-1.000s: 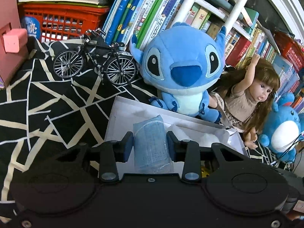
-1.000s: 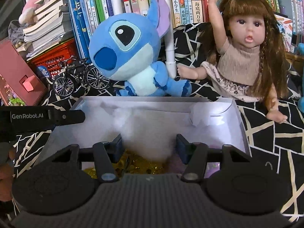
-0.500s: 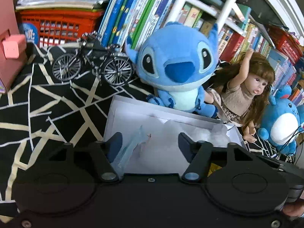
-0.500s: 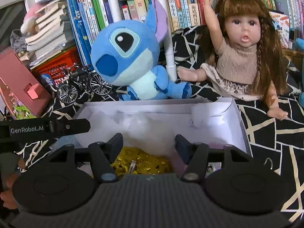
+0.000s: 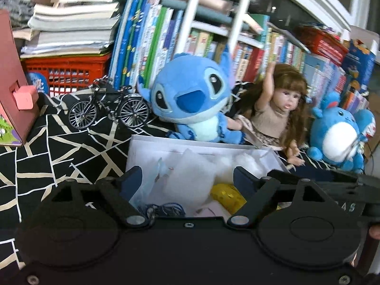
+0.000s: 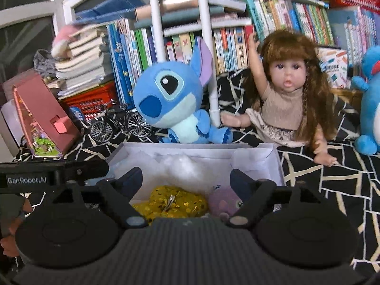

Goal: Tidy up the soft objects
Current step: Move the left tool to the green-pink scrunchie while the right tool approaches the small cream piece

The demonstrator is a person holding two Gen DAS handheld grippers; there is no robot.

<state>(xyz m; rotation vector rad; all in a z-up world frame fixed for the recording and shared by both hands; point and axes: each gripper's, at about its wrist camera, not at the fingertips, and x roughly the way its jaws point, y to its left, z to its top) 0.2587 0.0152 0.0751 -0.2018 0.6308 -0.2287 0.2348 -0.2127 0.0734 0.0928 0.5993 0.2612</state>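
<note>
- Reading labels first: the black bar of my left tool crossing the left of the right-wrist view is carrying white lettering, "GenRobot.AI". On the bar at the right of the left-wrist view I am making out only part of a word, too dark to read. The book spines behind are showing print too small for me to read.
- I am taking the white box as my landmark. It is lying on the black cloth with cream lines, its long axis running side to side across both views, open side up.
- Inside the box, the soft things are lying loose: a clear plastic bag by the left wall, white stuffing toward the back, a gold sequinned piece at the near middle, a small purple plush beside it on the right, and blue-white cord at the near edge.
- My left gripper is hanging over the near part of the box, jaws opening, pressing on nothing; the bag is leaning close by the left finger.
- My right gripper is also hanging over the near edge, jaws opening and released, with the gold piece lying below between the fingers.
- Behind the box's far wall, a blue plush and a doll are sitting close against it, leaving little room there.
- Left of the box, the cloth is lying bare up to a model bicycle and a pink box.
</note>
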